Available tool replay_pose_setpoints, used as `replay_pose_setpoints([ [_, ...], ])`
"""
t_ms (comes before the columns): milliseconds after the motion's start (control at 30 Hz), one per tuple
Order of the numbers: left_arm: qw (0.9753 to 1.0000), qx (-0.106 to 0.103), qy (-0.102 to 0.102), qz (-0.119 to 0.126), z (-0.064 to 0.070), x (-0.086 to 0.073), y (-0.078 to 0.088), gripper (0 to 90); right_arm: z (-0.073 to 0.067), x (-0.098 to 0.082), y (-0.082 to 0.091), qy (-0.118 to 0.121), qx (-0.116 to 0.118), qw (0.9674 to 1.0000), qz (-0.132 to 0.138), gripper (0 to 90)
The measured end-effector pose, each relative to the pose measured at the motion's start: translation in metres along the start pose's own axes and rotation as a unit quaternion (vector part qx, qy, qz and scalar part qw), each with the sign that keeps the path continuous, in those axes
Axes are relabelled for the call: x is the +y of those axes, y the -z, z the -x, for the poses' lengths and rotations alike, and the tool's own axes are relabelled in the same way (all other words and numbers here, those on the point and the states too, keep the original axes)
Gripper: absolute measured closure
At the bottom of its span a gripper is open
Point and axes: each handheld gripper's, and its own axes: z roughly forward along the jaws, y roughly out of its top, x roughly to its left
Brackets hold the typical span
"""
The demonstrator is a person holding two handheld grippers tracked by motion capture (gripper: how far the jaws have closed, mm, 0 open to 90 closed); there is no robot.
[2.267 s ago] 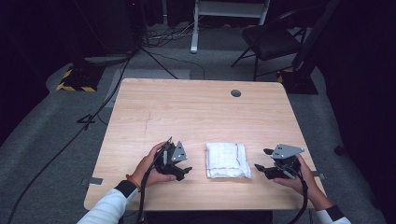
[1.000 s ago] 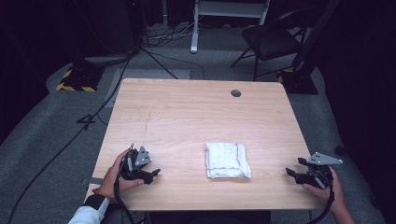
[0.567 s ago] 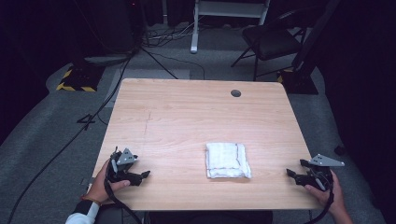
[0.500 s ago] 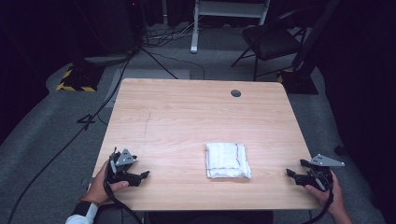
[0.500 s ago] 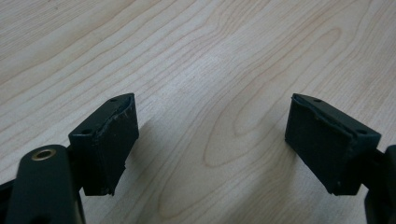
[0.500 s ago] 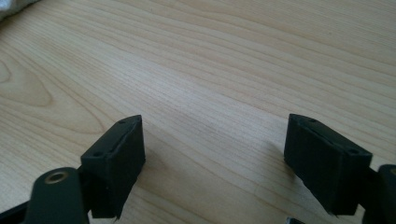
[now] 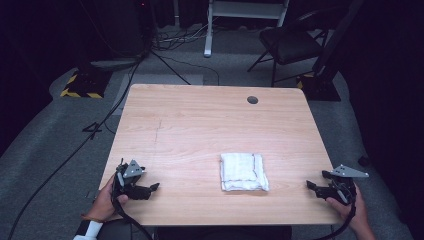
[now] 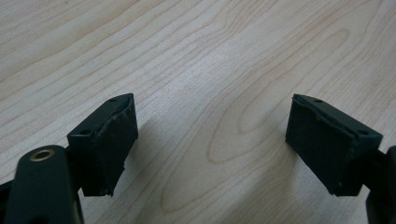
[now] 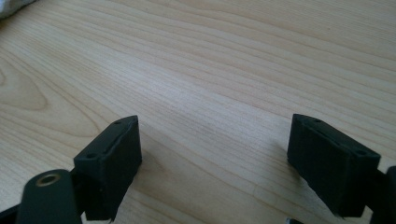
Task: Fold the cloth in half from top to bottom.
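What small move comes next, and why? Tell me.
Probably none beyond resting. The folded white cloth lies flat between the left gripper and the right gripper, both open, holding nothing, parked at the table's near corners.

A white folded cloth (image 7: 244, 171) lies on the pale wood-grain table (image 7: 200, 125); both claws black.

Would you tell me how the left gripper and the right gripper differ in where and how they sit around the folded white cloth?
The left gripper sits at the table's near left corner, farther from the folded white cloth; the right gripper sits at the near right edge, closer to it. The left gripper points right toward the cloth, the right gripper left toward it. Both are open with nothing between the jaws; the right's have just been opening.
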Motion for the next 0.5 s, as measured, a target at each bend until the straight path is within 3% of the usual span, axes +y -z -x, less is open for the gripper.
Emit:
replay_pose_setpoints([
  [500, 1.0, 0.0, 0.0, 0.001, -0.0001, 0.0, -0.0001, 17.0, -0.0001, 0.0, -0.0001, -0.001, 0.0, 1.0, 0.0, 17.8],
])
